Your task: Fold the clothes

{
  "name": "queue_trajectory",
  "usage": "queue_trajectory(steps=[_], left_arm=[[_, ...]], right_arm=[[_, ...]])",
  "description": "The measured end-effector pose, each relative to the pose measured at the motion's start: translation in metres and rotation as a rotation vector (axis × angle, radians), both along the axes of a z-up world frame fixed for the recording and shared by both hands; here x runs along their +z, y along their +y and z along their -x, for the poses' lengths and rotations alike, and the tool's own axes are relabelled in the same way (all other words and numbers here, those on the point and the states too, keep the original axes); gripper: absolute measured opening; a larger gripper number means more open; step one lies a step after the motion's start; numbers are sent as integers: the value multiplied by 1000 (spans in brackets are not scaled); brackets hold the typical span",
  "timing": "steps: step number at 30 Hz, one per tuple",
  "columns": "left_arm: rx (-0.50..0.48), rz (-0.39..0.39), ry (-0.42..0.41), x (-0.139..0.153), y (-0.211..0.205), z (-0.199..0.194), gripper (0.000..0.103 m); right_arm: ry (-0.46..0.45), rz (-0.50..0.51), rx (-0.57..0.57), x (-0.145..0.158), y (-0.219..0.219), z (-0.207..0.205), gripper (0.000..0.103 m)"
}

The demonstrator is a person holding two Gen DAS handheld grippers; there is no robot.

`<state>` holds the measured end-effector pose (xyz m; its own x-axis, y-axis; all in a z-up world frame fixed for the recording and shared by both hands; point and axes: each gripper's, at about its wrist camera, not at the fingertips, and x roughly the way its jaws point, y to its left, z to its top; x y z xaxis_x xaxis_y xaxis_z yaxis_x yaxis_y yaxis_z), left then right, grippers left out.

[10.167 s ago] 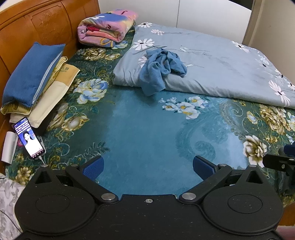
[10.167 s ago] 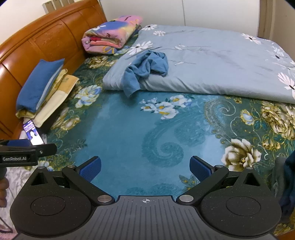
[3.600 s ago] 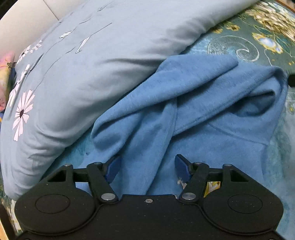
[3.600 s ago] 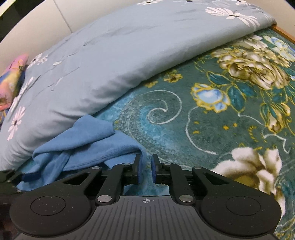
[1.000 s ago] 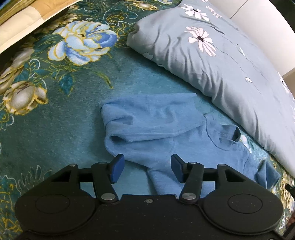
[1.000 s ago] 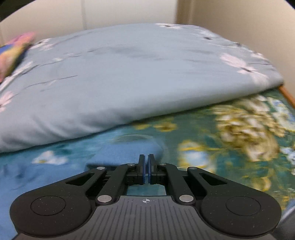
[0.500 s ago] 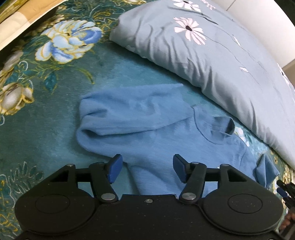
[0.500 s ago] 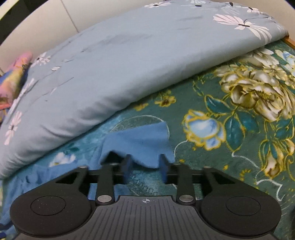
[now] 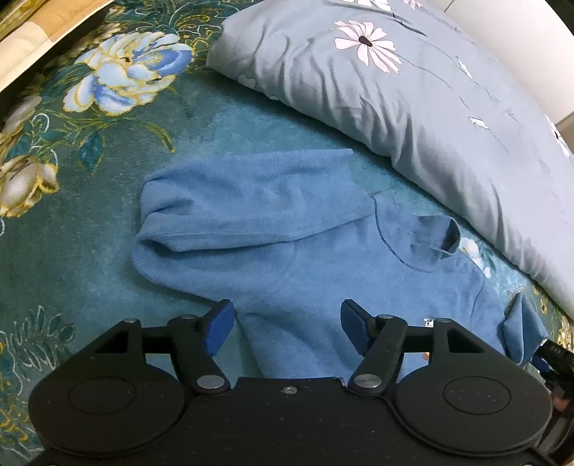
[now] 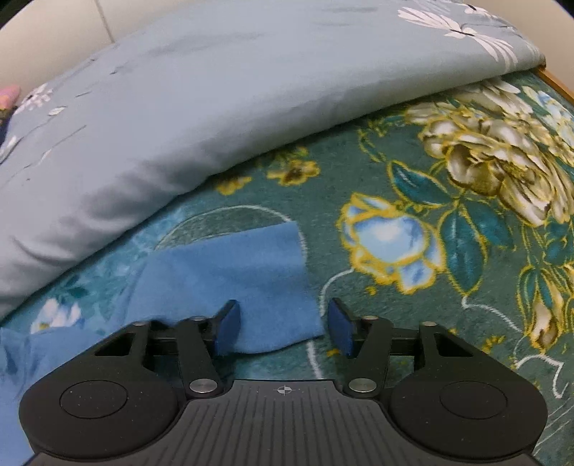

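Note:
A blue sweater (image 9: 287, 229) lies flat on the teal floral bedspread (image 9: 71, 233), its collar (image 9: 434, 243) toward the right and one sleeve folded across the chest. My left gripper (image 9: 287, 319) hovers low over the sweater's body; its jaws are opening and the pads press on nothing. In the right wrist view the sweater's other sleeve end (image 10: 233, 272) lies flat on the bedspread. My right gripper (image 10: 283, 322) straddles the sleeve's near corner. Its jaws are closing, with cloth between them and the pads clear of it. The right gripper's tip (image 9: 545, 355) shows beside that sleeve end.
A grey-blue duvet with white daisies (image 9: 394, 89) is bunched just beyond the sweater and fills the back of the right wrist view too (image 10: 179, 107). Cream folded bedding (image 9: 25, 32) sits at the far upper left. The bed's wooden edge (image 10: 556, 84) shows at the upper right.
My right gripper, shut a second ago, has opened and sunk toward the bedspread, where the sleeve end now lies flat. My left gripper has shifted over the sweater, its jaws a little wider.

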<state>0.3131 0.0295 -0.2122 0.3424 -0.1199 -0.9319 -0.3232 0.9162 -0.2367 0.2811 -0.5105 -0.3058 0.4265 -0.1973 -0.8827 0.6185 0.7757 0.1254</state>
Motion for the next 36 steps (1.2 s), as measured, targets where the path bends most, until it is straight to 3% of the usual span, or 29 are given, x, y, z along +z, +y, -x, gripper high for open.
queue_trajectory(steps=[2, 5, 12, 18, 21, 22, 23, 27, 32, 36], left_arm=[[-6, 0, -1, 0, -3, -2, 64], [-16, -1, -3, 0, -9, -5, 65], [-26, -1, -2, -2, -14, -8, 65], [-28, 0, 3, -4, -16, -8, 65], [-34, -1, 6, -4, -18, -8, 66], [-37, -3, 7, -4, -19, -7, 66], [-37, -3, 7, -5, -19, -7, 66], [-30, -6, 11, -6, -17, -5, 66], [-29, -7, 15, -6, -18, -3, 66], [-34, -13, 8, -4, -18, -4, 67]], right_arm=[[-9, 0, 6, 1, 2, 1, 10], [-27, -38, 11, 5, -2, 1, 1], [-85, 0, 22, 25, -14, 8, 0], [-47, -55, 29, 18, -32, 8, 1], [-28, -63, 15, 11, -29, 9, 14], [-25, -68, 5, 8, -28, 10, 27], [-19, -70, -6, 4, -28, 10, 33], [-6, -52, 10, -2, -19, 10, 34], [-41, -89, 34, 0, -10, 10, 4], [-42, -23, 26, 8, -11, 11, 2]])
